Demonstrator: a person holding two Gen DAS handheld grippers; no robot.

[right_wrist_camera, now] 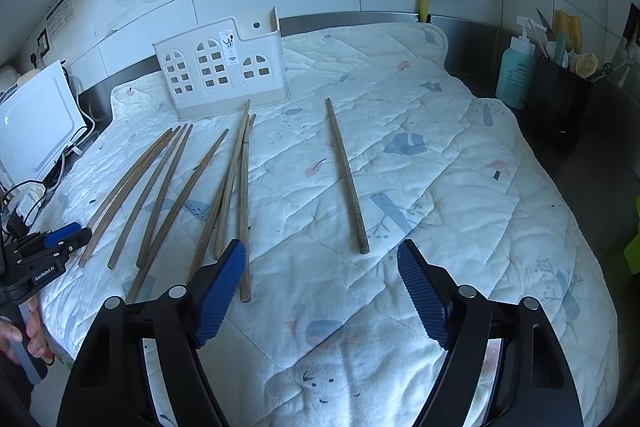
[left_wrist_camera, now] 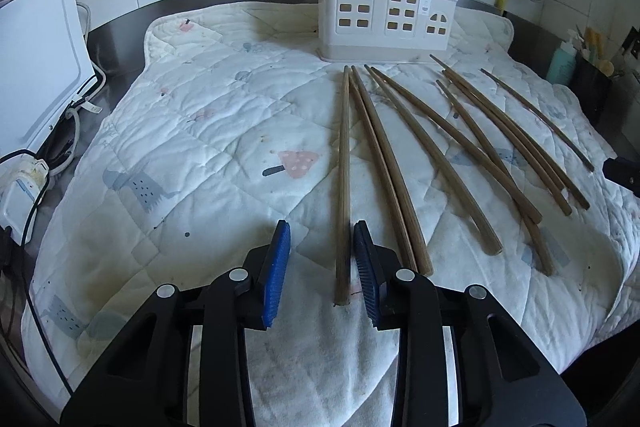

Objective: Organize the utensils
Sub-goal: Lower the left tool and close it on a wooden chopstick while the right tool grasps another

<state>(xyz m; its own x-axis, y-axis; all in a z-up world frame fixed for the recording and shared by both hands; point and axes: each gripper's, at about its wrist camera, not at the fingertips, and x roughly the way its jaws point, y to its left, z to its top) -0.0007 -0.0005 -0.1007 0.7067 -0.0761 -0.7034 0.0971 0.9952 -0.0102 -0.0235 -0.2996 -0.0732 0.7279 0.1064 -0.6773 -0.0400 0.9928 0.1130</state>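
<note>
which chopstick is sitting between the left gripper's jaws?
The leftmost brown wooden chopstick: its near end lies between the left gripper pads; the others fan out to its right.

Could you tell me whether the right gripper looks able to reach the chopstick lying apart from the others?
Probably yes: the right gripper is open, the lone chopstick lies just ahead on the quilted mat, and nothing lies between them.

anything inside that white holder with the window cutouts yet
Nothing shows inside the white holder: its cutouts show only pale interior, and nothing sticks out above its rim. The chopsticks all lie on the quilted mat in front. The holder's floor is hidden behind its solid lower wall.
</note>
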